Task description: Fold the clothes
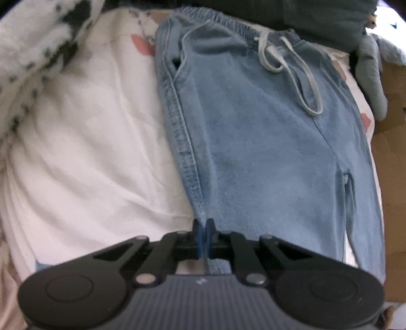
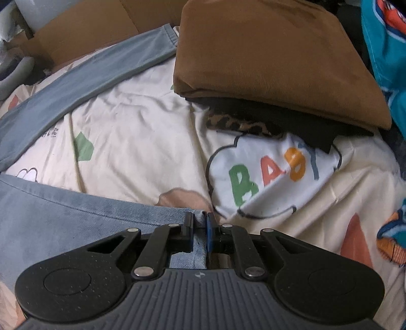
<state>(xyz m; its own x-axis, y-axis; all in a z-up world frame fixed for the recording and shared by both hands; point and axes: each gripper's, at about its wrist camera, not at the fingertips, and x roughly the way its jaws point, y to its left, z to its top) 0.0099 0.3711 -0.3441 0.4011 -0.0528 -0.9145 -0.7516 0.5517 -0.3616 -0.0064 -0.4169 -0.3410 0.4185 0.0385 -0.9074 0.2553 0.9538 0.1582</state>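
I found both tongs clenched on the jeans (image 1: 266,142): left tongs (image 1: 203,228) at the side seam, right tongs (image 2: 199,223) at a hem.

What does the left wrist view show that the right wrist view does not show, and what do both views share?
Only the left wrist view shows the jeans' elastic waistband, the white drawstring and a spotted white fabric. Only the right wrist view shows the folded brown garment, the leopard-print cloth under it, and the "BABY" print on the sheet. Both views show the light blue jeans lying on a pale sheet, with a gripper shut on the denim: the left gripper and the right gripper.
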